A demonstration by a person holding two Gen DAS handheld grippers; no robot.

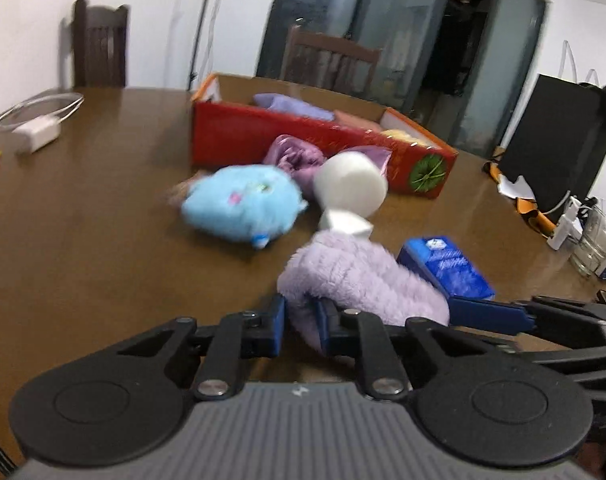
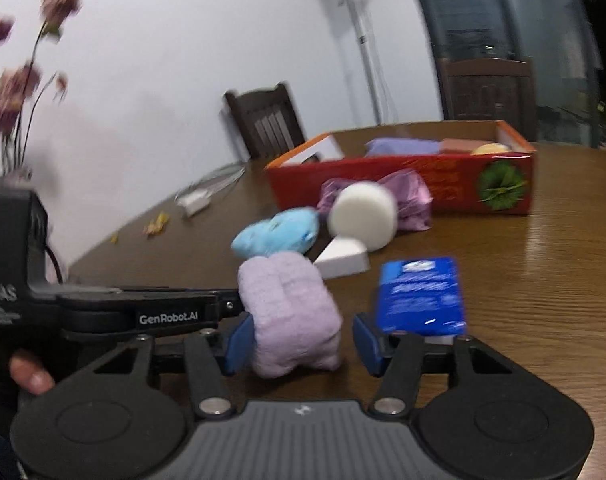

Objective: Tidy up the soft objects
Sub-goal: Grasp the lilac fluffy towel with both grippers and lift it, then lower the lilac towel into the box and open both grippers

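Item: lilac fleece cloth, folded, soft. Held by the left gripper, whose jaws are closed in on one folded end; the bulk of the cloth bulges out ahead and to the right of them.

Right gripper: jaws spread wide, holding nothing. The same cloth sits between them, touching the left finger, clear of the right one.

Ahead of both jaws, on the brown table: blue plush toy, white foam cylinder, white foam wedge, crumpled purple satin cloth. Blue packet just ahead of the right gripper's right finger.

Beyond these: red box, open-topped, already containing a purple cloth and other soft pieces.

Step in hand, by my reading: cloth gripped, carry to box pending. Next move calls for lifting it above the clutter and over the near wall of the box before letting go
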